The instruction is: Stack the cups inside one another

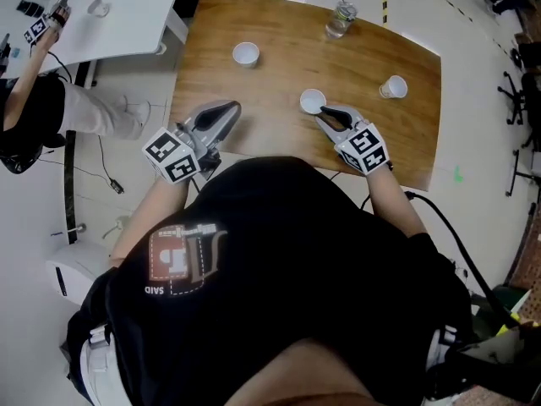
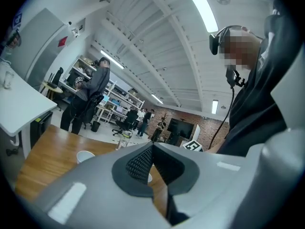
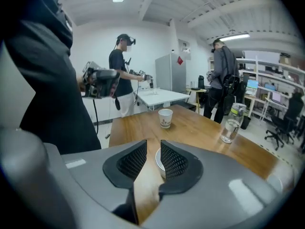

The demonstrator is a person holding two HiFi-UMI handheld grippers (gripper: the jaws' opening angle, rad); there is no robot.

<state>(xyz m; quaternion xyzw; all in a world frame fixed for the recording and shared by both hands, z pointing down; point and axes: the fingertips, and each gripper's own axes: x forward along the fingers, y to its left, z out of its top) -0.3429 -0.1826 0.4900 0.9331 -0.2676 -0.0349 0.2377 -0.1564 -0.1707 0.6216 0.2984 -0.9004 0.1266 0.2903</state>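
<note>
Three white paper cups stand apart on the wooden table: one at the back left, one in the middle, one at the right. My right gripper is open, its tips just in front of the middle cup. In the right gripper view the gap of the right gripper shows only bare wood. The middle cup peeks from behind the right jaw, and the back-left cup stands farther off. My left gripper hovers over the table's near left part, shut and empty; a cup lies ahead of it.
A clear water bottle stands at the table's far edge, also seen as the bottle to the right. A white table stands at the left, with a person beside it. More people stand around the room.
</note>
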